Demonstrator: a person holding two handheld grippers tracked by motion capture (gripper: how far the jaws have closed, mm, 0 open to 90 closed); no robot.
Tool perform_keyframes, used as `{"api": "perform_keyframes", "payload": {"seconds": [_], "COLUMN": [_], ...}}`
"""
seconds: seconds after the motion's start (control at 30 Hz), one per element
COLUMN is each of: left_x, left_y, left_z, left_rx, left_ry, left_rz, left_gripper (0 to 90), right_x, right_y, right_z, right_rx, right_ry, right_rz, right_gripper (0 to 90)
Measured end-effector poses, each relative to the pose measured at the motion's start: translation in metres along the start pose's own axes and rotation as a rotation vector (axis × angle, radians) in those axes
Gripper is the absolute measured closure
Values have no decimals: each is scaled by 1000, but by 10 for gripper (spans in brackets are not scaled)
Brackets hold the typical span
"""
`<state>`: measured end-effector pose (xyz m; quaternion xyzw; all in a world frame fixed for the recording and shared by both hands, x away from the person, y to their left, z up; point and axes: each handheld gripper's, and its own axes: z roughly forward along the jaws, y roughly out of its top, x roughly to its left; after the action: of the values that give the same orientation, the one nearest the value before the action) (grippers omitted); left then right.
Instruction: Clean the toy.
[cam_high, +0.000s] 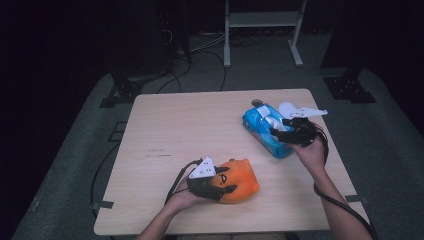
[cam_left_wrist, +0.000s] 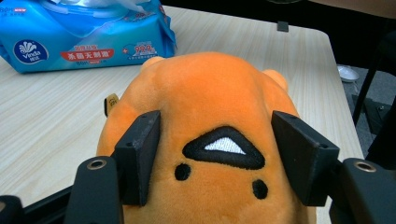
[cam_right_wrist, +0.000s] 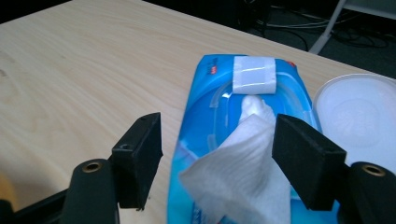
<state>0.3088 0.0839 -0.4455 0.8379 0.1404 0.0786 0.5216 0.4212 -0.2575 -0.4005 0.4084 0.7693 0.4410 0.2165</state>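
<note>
**Q:** State the position of the wipe relative to your right gripper (cam_right_wrist: 217, 154).

**A:** The wet wipe (cam_right_wrist: 243, 172) stands up out of the slot in the blue wipes pack (cam_right_wrist: 205, 140), directly between my two jaws. The jaws stand apart, released; neither pad presses the sheet. The pack lies at the table's (cam_high: 175, 130) far right, with its long axis running away from me, along my gripper's line of approach.

**Q:** And the left gripper (cam_left_wrist: 219, 163)?

**A:** It straddles the orange plush toy (cam_left_wrist: 210, 102) near the table's front edge. The left pad touches the fur, but the right pad shows a gap, so I judge this grip released.

**Q:** Which hand takes the wipe?

**A:** The right. The left is well apart from the pack.
</note>
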Motion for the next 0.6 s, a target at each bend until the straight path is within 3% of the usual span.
{"api": "perform_keyframes", "payload": {"seconds": [0.13, 0.23, 0.43, 0.6], "left_x": [-1, -2, -2, -2], "left_y": [0, 0, 1, 2], "left_z": [1, 2, 2, 3], "left_rx": [-2, -1, 2, 5], "left_ry": [2, 2, 1, 6], "left_rz": [2, 1, 4, 6], "left_gripper": [343, 329, 318, 291], "right_x": [-6, -9, -17, -22], "right_y": [1, 0, -3, -1], "right_z": [13, 22, 28, 25], "right_rx": [25, 56, 95, 115], "right_ry": [-13, -46, -60, -41], "right_rz": [20, 35, 88, 133], "right_gripper": [351, 426, 753, 851]}}
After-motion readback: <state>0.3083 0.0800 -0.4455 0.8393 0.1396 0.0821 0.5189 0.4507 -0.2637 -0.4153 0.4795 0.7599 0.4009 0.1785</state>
